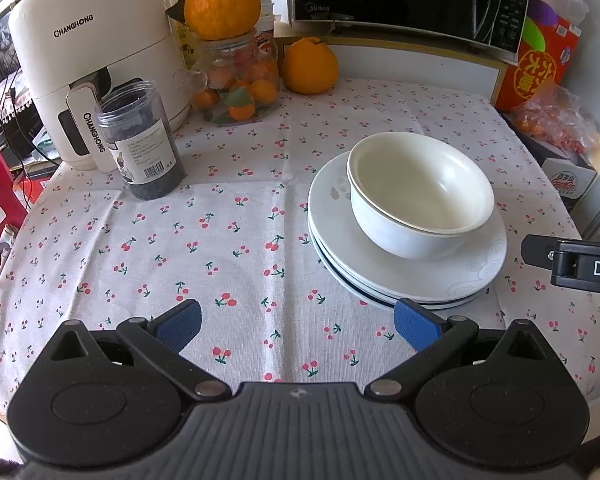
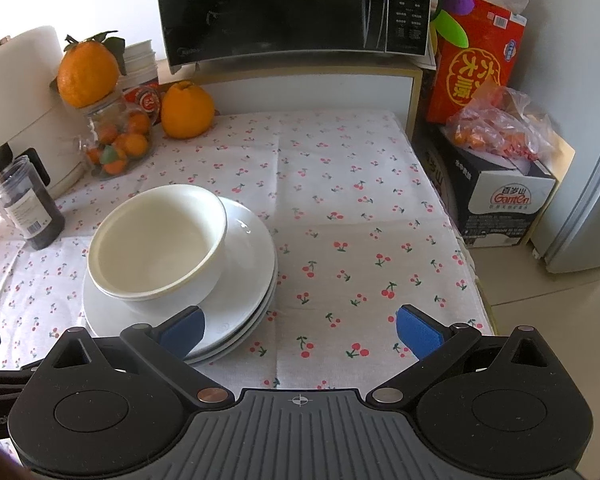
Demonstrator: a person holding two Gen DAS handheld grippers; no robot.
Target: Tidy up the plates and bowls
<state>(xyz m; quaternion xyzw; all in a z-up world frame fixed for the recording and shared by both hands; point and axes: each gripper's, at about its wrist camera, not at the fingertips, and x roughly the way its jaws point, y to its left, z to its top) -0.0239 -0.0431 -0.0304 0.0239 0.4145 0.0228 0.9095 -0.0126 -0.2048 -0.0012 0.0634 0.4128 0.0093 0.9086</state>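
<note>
Left gripper (image 1: 298,322) w/ jaws wide apart, empty, low over cherry-print cloth (image 1: 220,232). Nested bowls (image 1: 420,196) sit on plate stack (image 1: 412,276), just fwd-right of it. Risk: right pad (image 1: 418,324) is near the plate rim; a nudge could slide the stack. Dark jar (image 1: 144,144) part full; glass jar (image 1: 240,80) holds small oranges.

Right gripper (image 2: 300,330) also spread, holding nothing. Bowls (image 2: 160,240) look empty, prob. two nested. Stack (image 2: 248,280) sits by left pad (image 2: 182,334); touching or not, can't tell.
</note>
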